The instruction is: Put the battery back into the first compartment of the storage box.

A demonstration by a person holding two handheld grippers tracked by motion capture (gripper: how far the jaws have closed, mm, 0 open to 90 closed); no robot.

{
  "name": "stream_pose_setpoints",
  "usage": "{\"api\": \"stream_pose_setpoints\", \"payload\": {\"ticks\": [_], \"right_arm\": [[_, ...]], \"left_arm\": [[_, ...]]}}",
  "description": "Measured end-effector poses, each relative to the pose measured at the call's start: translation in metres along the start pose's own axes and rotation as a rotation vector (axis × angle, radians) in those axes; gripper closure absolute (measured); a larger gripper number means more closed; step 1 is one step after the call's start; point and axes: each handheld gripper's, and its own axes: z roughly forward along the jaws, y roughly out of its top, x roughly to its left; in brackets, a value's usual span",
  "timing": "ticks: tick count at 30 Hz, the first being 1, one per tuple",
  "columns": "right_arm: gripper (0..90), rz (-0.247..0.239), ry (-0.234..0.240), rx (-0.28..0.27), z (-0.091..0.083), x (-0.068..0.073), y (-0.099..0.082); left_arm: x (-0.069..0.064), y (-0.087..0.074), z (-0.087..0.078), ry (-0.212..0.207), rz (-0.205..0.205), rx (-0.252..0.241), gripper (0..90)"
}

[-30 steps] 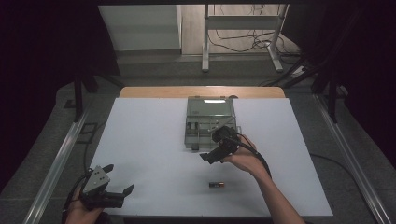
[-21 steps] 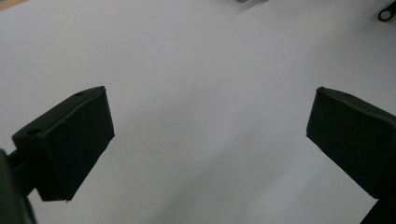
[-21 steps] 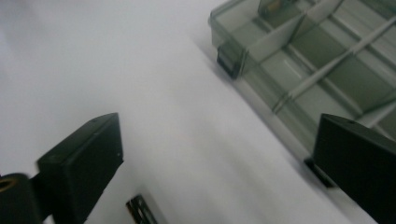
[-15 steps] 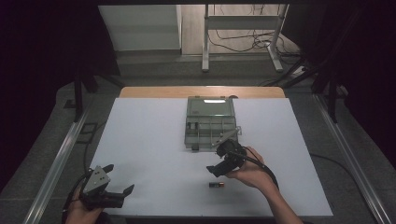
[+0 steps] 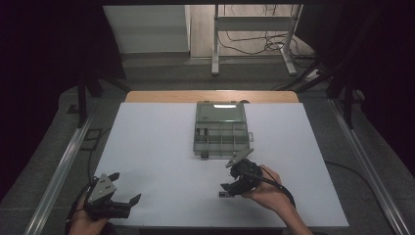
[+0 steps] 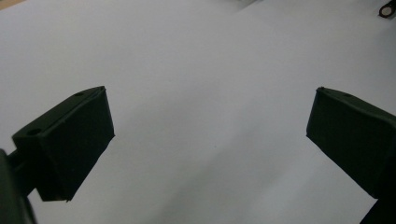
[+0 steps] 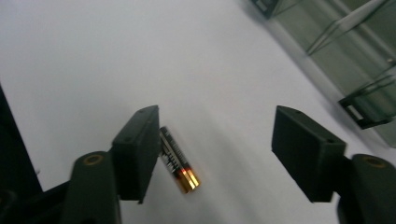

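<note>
While the right gripper (image 7: pixel 215 154) is hovering low over the white counter (image 5: pixel 156 147), its fingers (image 7: pixel 137 149) are standing partly apart and have just been closing, with nothing clamped between them. Lying flat on the counter is a small battery (image 7: pixel 179 167), black with a gold end; in the right gripper view it is sitting just beside the inner face of the left-hand finger, partly tucked under it, while the other finger is standing well clear of it. Whether that near finger is actually touching the battery cannot be told. In the high view the battery (image 5: pixel 224 194) is lying near the counter's front edge, just under the gripper's tips, and the right hand (image 5: pixel 266 193) is reaching in from the lower right, tilting the gripper down and to the left. An open clear compartment box (image 5: pixel 221 129) is resting farther back, near the counter's middle.

At the front left corner, the left gripper (image 5: pixel 122 188) is being held low, its fingers (image 6: pixel 74 140) spread wide and released over bare counter.
</note>
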Motion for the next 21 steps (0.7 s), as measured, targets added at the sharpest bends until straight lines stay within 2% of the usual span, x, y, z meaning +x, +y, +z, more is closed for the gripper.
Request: {"api": "stream_pose_setpoints", "payload": {"ticks": [2,7,11,16,18,21], "right_arm": [[40.0,-0.015,0.000,0.017,0.003,0.003,-0.002],[49.4,-0.057,0.050,0.069,0.013,0.011,-0.004],[52.9,-0.107,0.047,0.123,0.022,0.019,-0.006],[69.4,-0.134,0.047,0.177,0.032,0.020,-0.010],[75.7,-0.148,0.069,0.186,0.034,0.020,-0.010],[76.5,-0.144,0.059,0.195,0.034,0.021,-0.009]], "left_arm": [[0.000,0.000,0.000,0.001,0.005,0.003,1.5],[0.000,0.000,0.000,0.001,0.006,0.004,1.6],[-0.001,0.000,0.001,0.001,0.009,0.006,1.5],[-0.001,0.000,0.000,0.001,0.010,0.006,1.5],[-0.001,0.000,0.001,0.000,0.012,0.007,1.5],[-0.001,0.000,0.001,0.002,0.017,0.011,1.5]]}}
